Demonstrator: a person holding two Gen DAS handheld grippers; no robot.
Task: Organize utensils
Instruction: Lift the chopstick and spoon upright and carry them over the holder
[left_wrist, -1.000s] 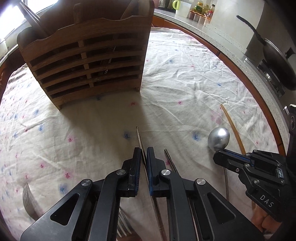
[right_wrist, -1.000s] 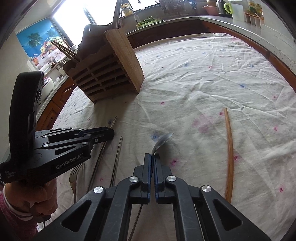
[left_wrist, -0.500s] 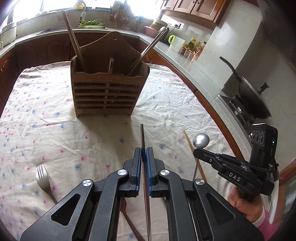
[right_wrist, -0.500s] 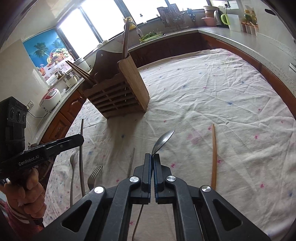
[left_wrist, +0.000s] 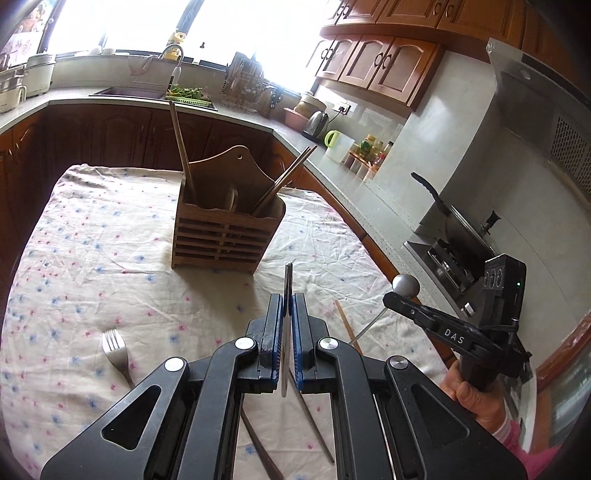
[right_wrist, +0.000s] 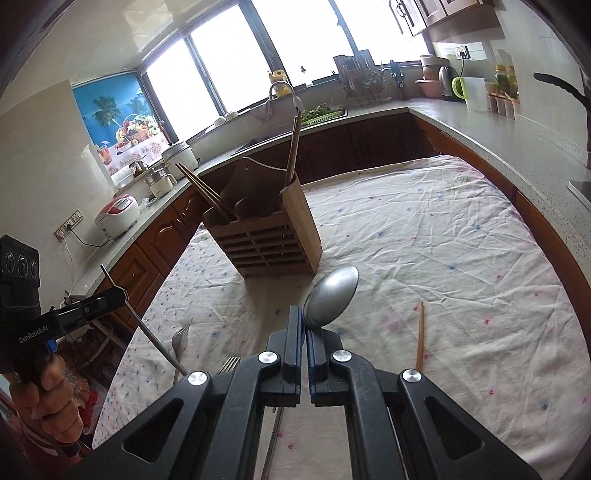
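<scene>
With both utensils lifted clear of the table, the step in hand is the carry toward the wooden holder. The left gripper is clamped on a metal chopstick, whose tip projects ahead toward the holder's slatted front. The right gripper is clamped on a spoon, bowl forward, with the holder just beyond it. The next move probably calls for tipping each utensil upright above an open compartment before release. A fork and a wooden chopstick lie on the cloth.
</scene>
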